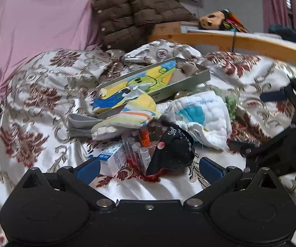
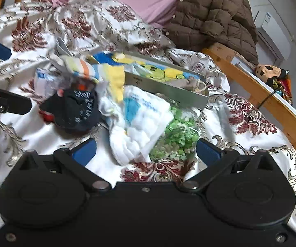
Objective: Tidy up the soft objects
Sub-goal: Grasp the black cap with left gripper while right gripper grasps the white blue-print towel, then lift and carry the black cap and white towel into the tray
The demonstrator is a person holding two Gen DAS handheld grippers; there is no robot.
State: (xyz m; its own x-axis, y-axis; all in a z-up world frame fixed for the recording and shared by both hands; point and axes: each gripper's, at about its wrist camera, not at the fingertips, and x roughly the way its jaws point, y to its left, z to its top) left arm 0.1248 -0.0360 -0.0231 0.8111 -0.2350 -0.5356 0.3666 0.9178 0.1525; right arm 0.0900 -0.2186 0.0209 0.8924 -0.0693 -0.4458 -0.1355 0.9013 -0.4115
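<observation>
Just ahead of left tongs (image 1: pixel 149 169), black cap (image 1: pixel 173 144)

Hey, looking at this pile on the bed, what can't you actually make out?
- Black cap lettering: too blurred, both views.
- Small carton print: too small, left wrist view.
- Tray contents: largely hidden under the cartoon cloth.
- Green stuff: partly under the white cloth, right wrist view.

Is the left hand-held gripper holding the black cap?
No, the left hand-held gripper is open and holds nothing; the black cap lies loose on the bedspread between its fingers.
</observation>
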